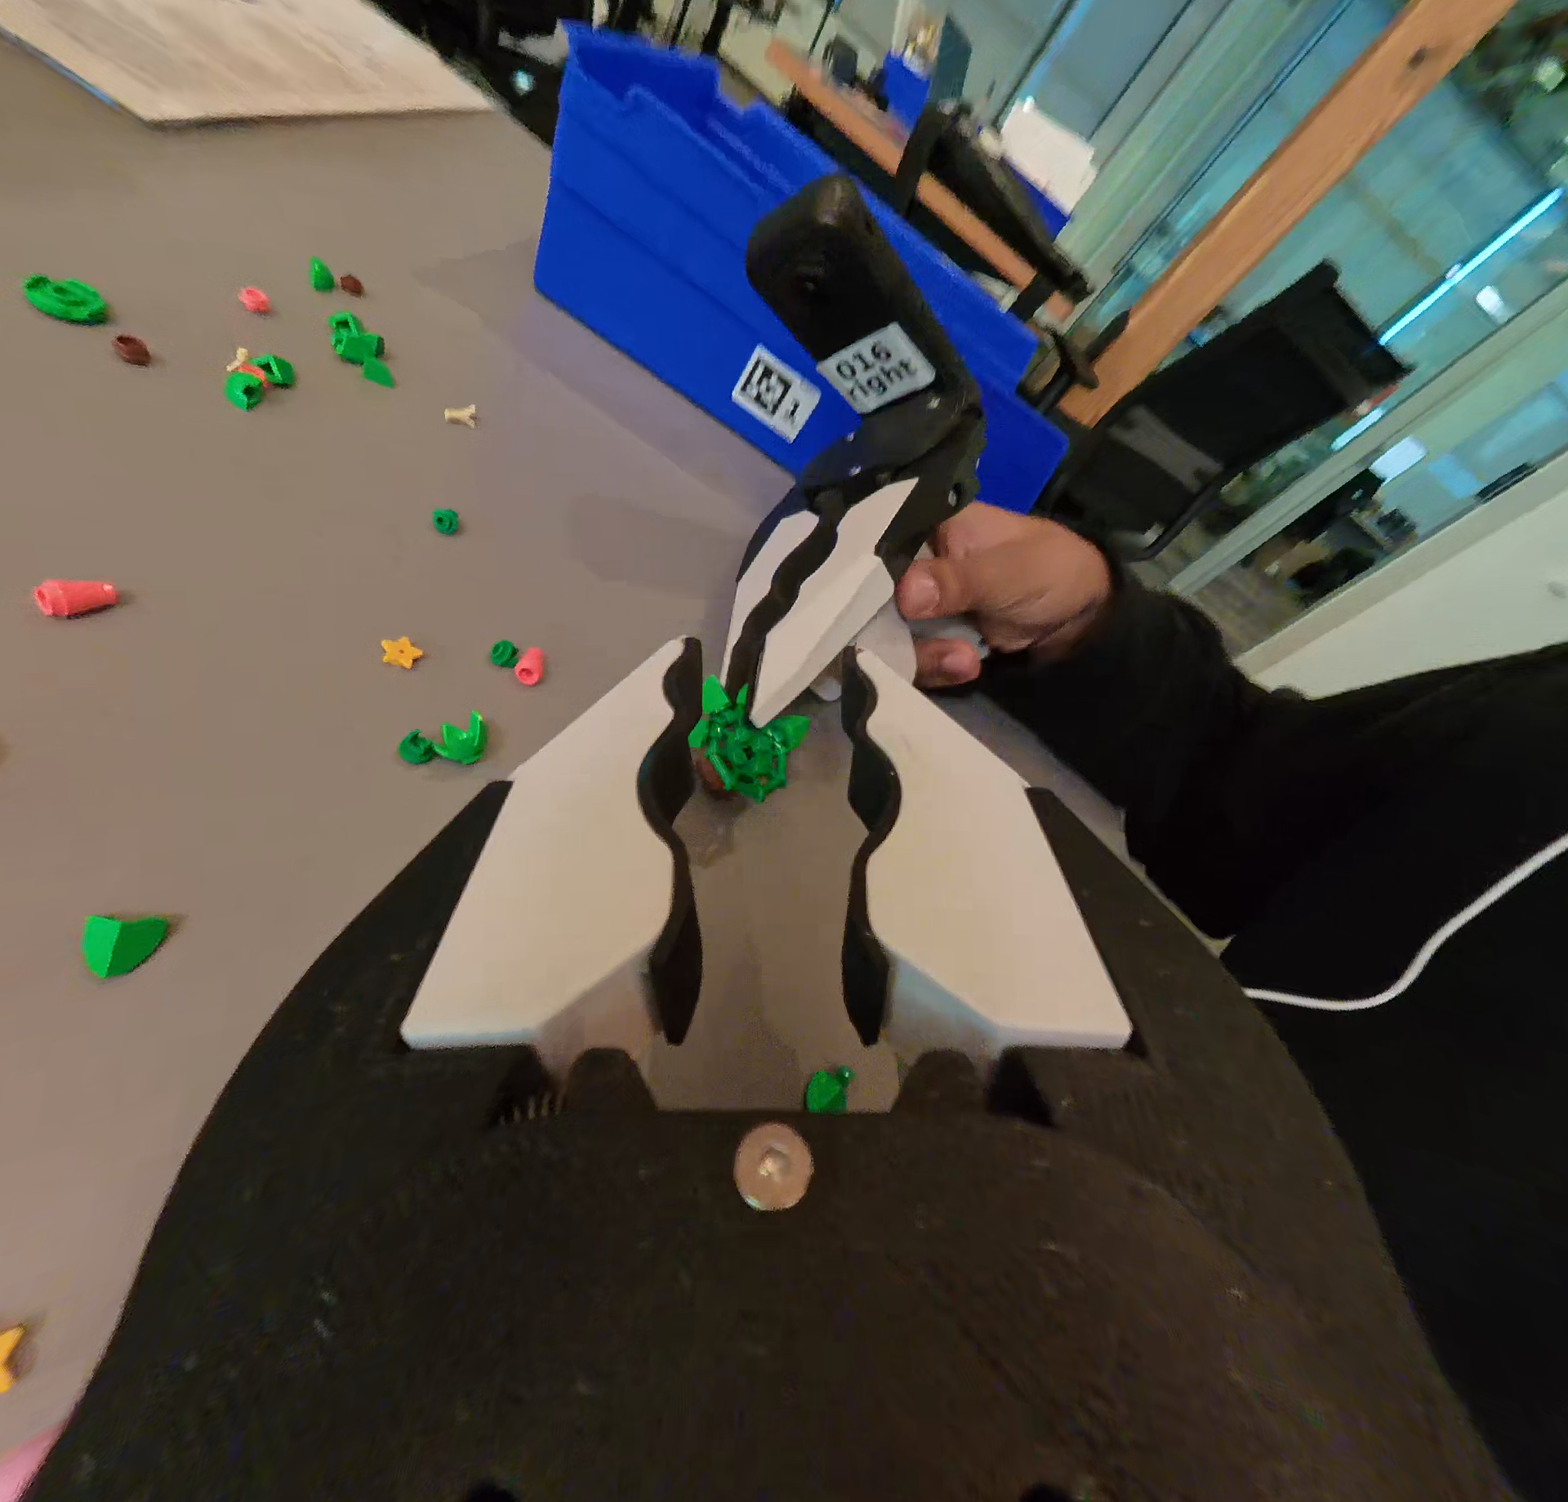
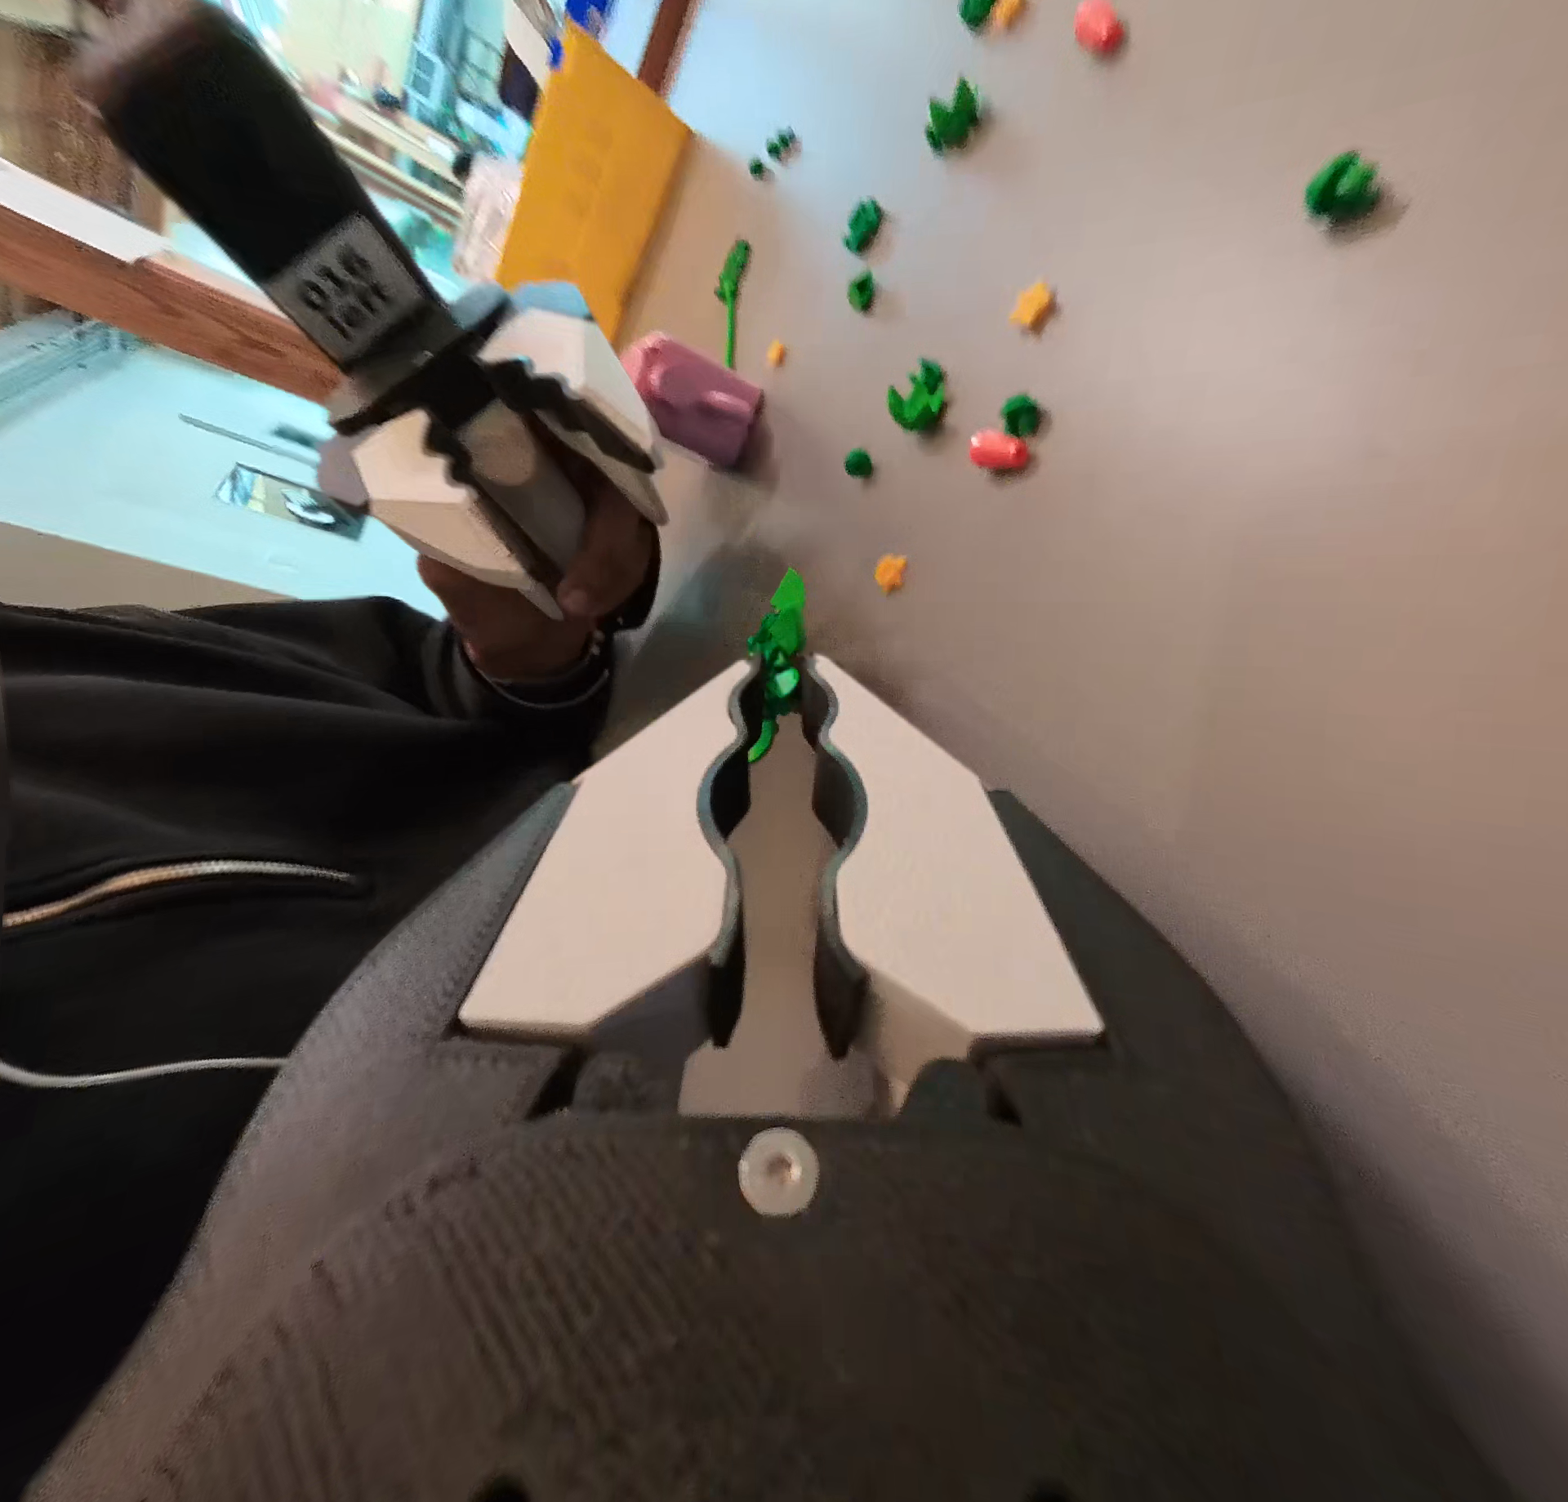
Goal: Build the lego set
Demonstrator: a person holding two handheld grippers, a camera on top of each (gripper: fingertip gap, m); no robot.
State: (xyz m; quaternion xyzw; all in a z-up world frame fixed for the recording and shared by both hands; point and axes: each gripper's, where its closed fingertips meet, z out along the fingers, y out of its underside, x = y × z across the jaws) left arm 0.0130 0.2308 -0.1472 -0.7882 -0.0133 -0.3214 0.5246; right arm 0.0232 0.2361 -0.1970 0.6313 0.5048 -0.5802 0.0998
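My right gripper (image 2: 776, 681) pinches the green leafy assembly (image 1: 740, 747) at its fingertips, above the grey table (image 1: 297, 613). My left gripper (image 1: 768, 672) is spread wide and empty around it; closing crookedly could snap leaves off or twist the piece free

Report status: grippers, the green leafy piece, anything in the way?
Right gripper shut on green leafy piece. Left gripper open around it. Loose bricks scattered clear.
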